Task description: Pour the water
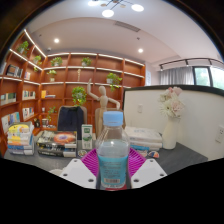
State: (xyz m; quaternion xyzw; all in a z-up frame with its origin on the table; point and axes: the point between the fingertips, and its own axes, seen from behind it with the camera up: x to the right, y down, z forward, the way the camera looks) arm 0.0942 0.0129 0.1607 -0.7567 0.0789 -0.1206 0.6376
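The water bottle stands upright right in the middle, at 6 o'clock from the wooden figure far behind it. It has a blue cap, a label around its middle and looks close to full. It sits between the two fingers of the claw, and the pink pads seem to hug its lower half on both sides — I think the claw is closed on it, holding it. A full bottle like this will likely feel heavy, and its thin clear plastic wall can bend in if you squeeze hard. The plastic may be slippery too, so the best place to hold is around the label, where the sides are straight. The cap is on, so no water can come out yet. At 9 o'clock from the bottle, books and boxes are piled on the table. At 3 o'clock stands a white vase of flowers — easy to knock over.
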